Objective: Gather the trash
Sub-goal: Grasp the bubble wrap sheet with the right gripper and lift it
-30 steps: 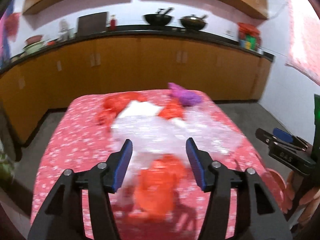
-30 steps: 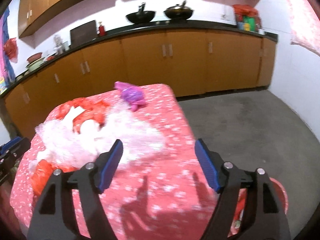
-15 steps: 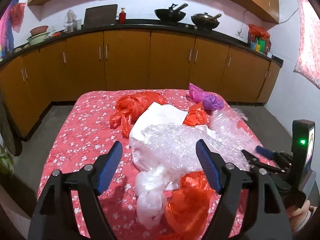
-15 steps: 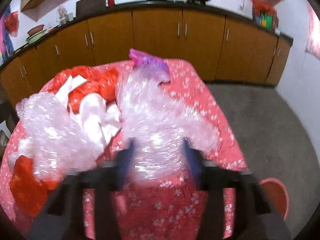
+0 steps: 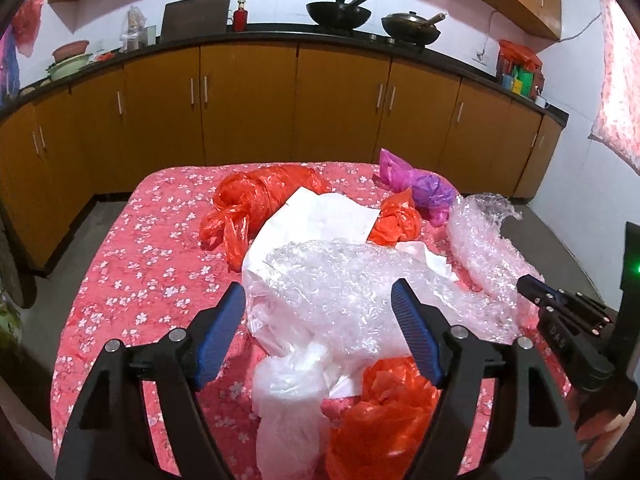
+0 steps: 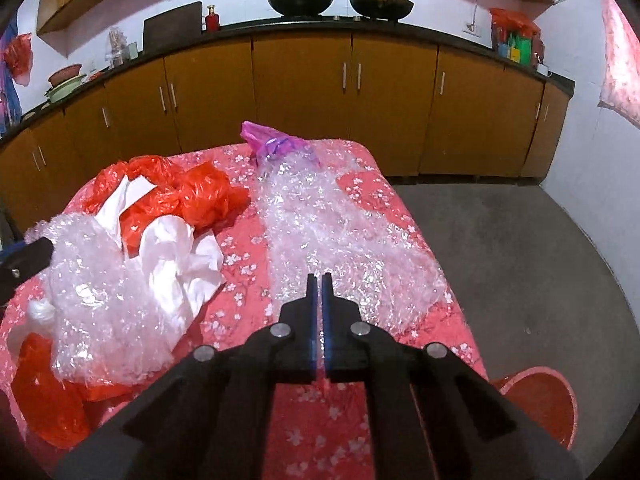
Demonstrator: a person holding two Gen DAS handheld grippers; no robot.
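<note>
A heap of trash lies on the red flowered tablecloth [image 5: 152,248]: a crumpled bubble wrap heap [image 5: 340,280], white plastic sheets [image 5: 320,216], orange bags [image 5: 260,196] and a purple bag [image 5: 424,188]. My left gripper [image 5: 318,292] hangs open just above the near side of the bubble wrap heap, one finger on each side, pressing on nothing. A long strip of bubble wrap [image 6: 340,232] runs along the table's right side. My right gripper [image 6: 320,280] is shut on the near end of that strip, and it also shows in the left wrist view [image 5: 528,282].
A red bin [image 6: 540,404] stands on the grey floor beside the table's near right corner. Brown cabinets [image 6: 300,88] line the far wall, with two pans [image 6: 300,0] on the counter. Bare floor lies to the right of the table.
My right gripper moved in over the long bubble wrap strip and shut on its near end. My left gripper opened wider and came closer to the heap.
</note>
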